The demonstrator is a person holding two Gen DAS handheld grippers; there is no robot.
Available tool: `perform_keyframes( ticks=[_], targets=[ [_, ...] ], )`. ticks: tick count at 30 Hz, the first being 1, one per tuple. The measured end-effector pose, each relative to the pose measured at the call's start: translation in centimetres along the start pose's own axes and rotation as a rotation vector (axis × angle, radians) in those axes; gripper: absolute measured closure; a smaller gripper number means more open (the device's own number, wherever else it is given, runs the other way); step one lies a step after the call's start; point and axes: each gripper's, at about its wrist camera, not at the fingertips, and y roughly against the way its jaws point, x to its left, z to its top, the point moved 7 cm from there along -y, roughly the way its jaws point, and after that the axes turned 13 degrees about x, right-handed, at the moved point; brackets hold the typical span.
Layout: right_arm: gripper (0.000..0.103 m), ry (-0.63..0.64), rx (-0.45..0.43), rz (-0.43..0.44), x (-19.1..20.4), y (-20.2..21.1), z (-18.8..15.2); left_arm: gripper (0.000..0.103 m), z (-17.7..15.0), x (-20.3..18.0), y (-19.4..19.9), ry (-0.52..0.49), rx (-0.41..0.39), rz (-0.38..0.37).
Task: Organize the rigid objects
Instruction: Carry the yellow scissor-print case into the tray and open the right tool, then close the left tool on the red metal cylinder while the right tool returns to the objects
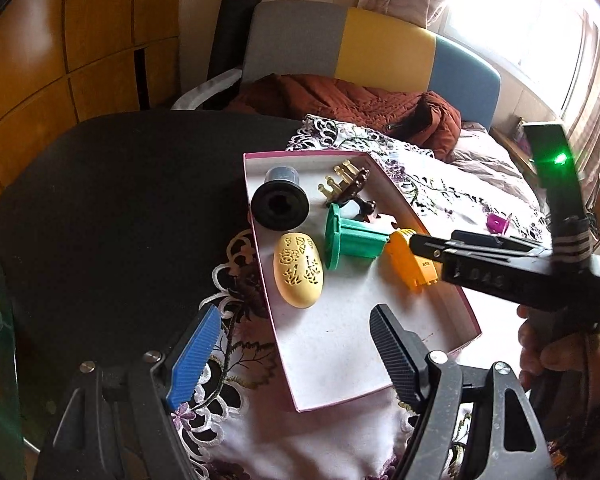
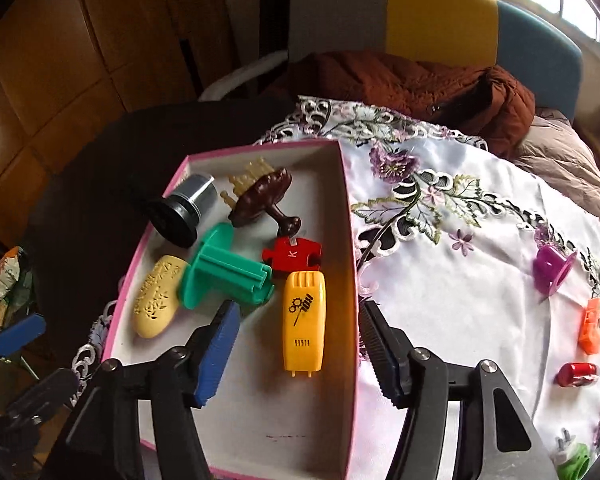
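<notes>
Done: the pink-rimmed box [image 2: 350,216] on the desk already holds six pieces, the yellow case [image 2: 303,322] nearest its right wall.
Left: a purple spool [image 2: 553,267], orange piece [image 2: 590,326], red piece [image 2: 578,374] and green piece [image 2: 576,462] lie on the tablecloth [image 2: 460,280], right of the box.
Right gripper [image 2: 296,350]: jaws spread, empty, straddling the box's right wall just near of the yellow case.
Left gripper [image 1: 296,354]: spread, empty, over the box's near left edge.

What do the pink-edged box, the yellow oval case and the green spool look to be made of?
Pink-edged box: probably cardboard, with thin matte walls and a white liner. Yellow oval case: looks like moulded plastic with a satin finish and cut-out patterns. Green spool: hard plastic, going by its uniform colour, crisp ribs and slight sheen.
</notes>
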Motion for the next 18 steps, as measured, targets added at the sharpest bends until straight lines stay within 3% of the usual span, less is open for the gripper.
perform_keyframes(
  ticks=[9, 18],
  targets=[
    [0.032, -0.038, -0.061, -0.013, -3.1, 2.7, -0.1, 0.025, 0.0, -1.0, 0.3, -0.034, -0.006, 0.011],
    [0.029, -0.168, -0.112, -0.093, -11.3, 5.3, -0.6, 0.025, 0.1, -2.9, 0.3, -0.082, 0.001, 0.012]
  ],
)
